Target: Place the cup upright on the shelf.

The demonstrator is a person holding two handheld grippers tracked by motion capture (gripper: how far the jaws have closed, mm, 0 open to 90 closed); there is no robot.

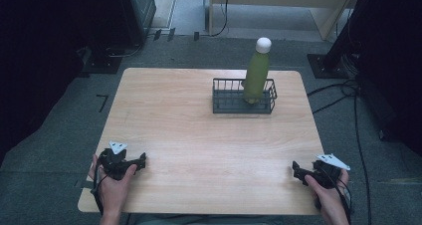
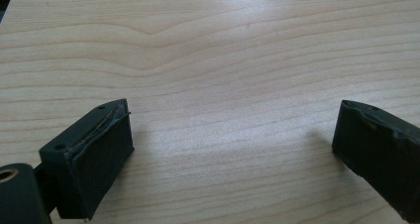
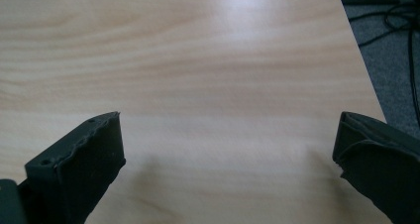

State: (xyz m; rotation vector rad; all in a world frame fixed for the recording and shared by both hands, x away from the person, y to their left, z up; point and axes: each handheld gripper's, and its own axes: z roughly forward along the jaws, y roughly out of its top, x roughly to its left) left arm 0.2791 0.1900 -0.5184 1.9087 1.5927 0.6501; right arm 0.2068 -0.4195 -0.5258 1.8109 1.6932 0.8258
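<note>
High view: green bottle (image 1: pixel 257 74) with a white cap standing in the dark wire basket (image 1: pixel 222 104), at the basket's right end, on the far half of the table (image 1: pixel 199 150) and a little toward its right edge. Long axis near upright, leaning slightly so the cap tips toward the far edge. Left tongs (image 1: pixel 143 161) resting near the near-left corner, held in the left hand (image 1: pixel 115 182); right tongs (image 1: pixel 295 168) resting near the near-right corner, held in the right hand (image 1: pixel 328 195). Both well apart from the bottle, which lies ahead of both, toward the far edge, and inward from each. Judged by position: right tongs somewhat nearer, since the bottle sits right of the table's middle, so a reach forward and slightly inward from the near-right corner looks the shorter path. With the bottle upright, a grip from the side across its body seems the likely approach.

Left gripper view: left tongs (image 2: pixel 230 135) spread wide, bare wood grain between the two black jaws, nothing held.

Right gripper view: right tongs (image 3: pixel 230 144) likewise spread wide over bare wood, nothing between the jaws. Right edge of the table close by, with grey floor (image 3: pixel 396 75) and cables beyond it.
</note>
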